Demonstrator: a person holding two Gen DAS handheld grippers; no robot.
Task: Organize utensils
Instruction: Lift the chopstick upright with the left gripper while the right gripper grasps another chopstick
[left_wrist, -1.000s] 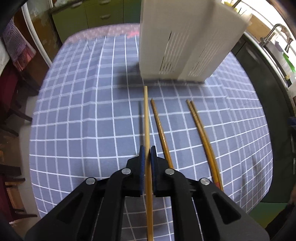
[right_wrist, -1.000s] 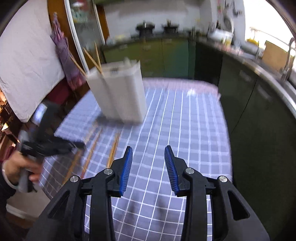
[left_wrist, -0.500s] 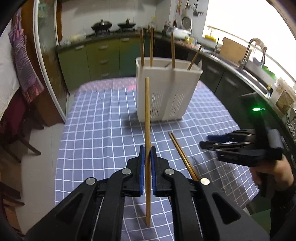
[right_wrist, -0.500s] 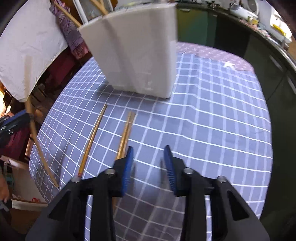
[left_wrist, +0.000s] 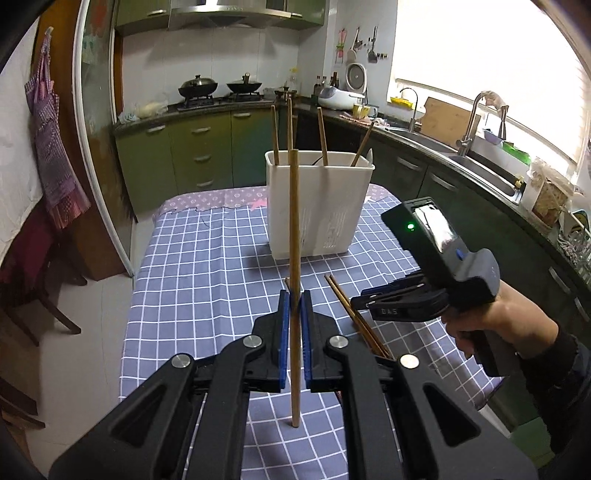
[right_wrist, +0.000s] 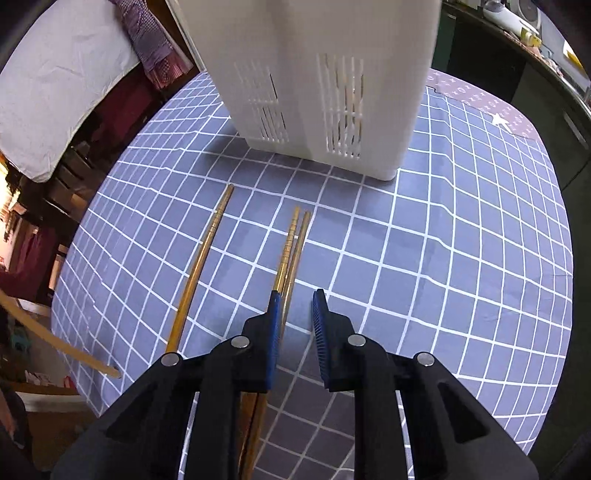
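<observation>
1. Since a second ago the left gripper (left_wrist: 293, 306) has lifted its chopstick (left_wrist: 294, 236) off the checked tablecloth (left_wrist: 207, 266) and tipped it from flat to nearly upright, while the right gripper (right_wrist: 297, 325) has come down from open air to just above the cloth
2. Nearest in the left wrist view, the left gripper's blue pads are clamped tight on the chopstick a little above its lower end; the stick hangs clear of the cloth below and reaches up in front of the white holder (left_wrist: 319, 206)
3. Nearest in the right wrist view, the right gripper's jaws are narrow and closing; a pair of chopsticks (right_wrist: 291, 243) lies on the cloth under the left finger, with the gap between the pads showing mostly bare cloth, so nothing is gripped
4. To the left of that pair, apart from it, a single chopstick (right_wrist: 201, 262) lies on the cloth, roughly parallel
5. A hand (left_wrist: 495, 321) holds the right gripper's handle at the right of the left wrist view
6. Farther back the white holder stands on the cloth with four chopsticks (left_wrist: 322, 134) leaning inside it
</observation>
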